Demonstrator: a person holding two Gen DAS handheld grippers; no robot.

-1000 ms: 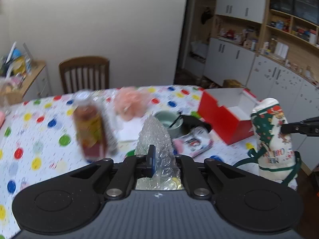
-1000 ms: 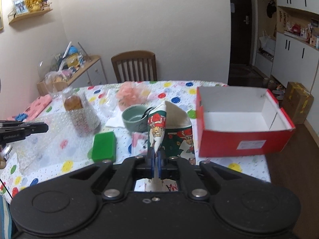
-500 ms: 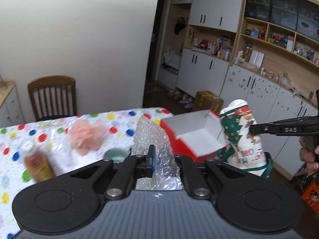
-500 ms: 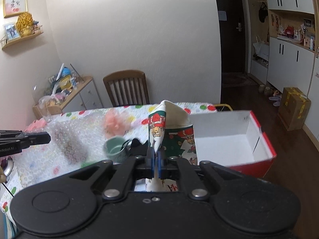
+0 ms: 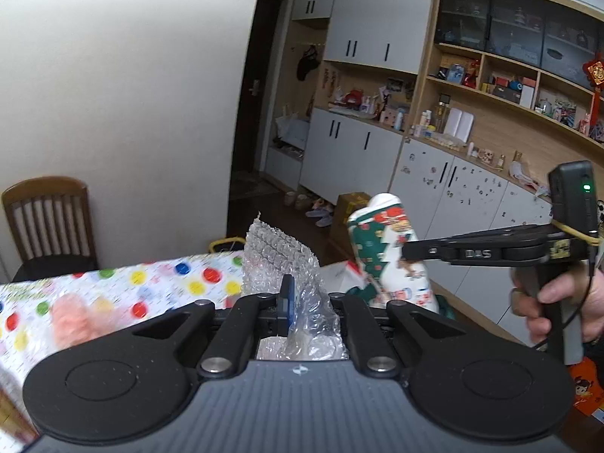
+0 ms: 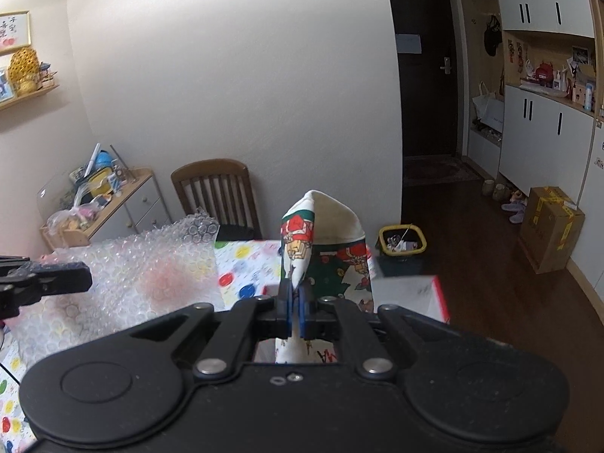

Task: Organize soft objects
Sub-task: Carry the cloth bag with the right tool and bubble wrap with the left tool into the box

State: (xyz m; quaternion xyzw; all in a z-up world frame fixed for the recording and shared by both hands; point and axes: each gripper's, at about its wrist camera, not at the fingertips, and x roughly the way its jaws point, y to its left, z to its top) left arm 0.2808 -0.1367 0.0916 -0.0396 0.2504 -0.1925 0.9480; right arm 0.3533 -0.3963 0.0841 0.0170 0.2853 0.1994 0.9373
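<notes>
My left gripper point(image 5: 292, 304) is shut on a clear bubble wrap sheet point(image 5: 279, 256), held high above the polka-dot table point(image 5: 158, 279). The sheet also shows in the right wrist view point(image 6: 124, 275), hanging at the left from the left gripper point(image 6: 81, 277). My right gripper point(image 6: 295, 304) is shut on a Christmas-print cloth point(image 6: 328, 241), white, green and red. The cloth point(image 5: 389, 260) and right gripper point(image 5: 409, 251) show at the right in the left wrist view. The red box point(image 6: 438, 294) with white inside lies just beyond the cloth.
A blurred pink soft object point(image 5: 71, 321) lies on the table. A wooden chair point(image 6: 219, 192) stands at the far side. A yellow-rimmed bin point(image 6: 402, 245) and a cardboard box point(image 6: 551, 226) are on the floor. Cabinets and shelves point(image 5: 472, 132) line the right wall.
Both grippers have risen and swung right with the bubble wrap and the cloth. The table, bottle and cup have dropped out of view; the red box is mostly hidden behind the cloth.
</notes>
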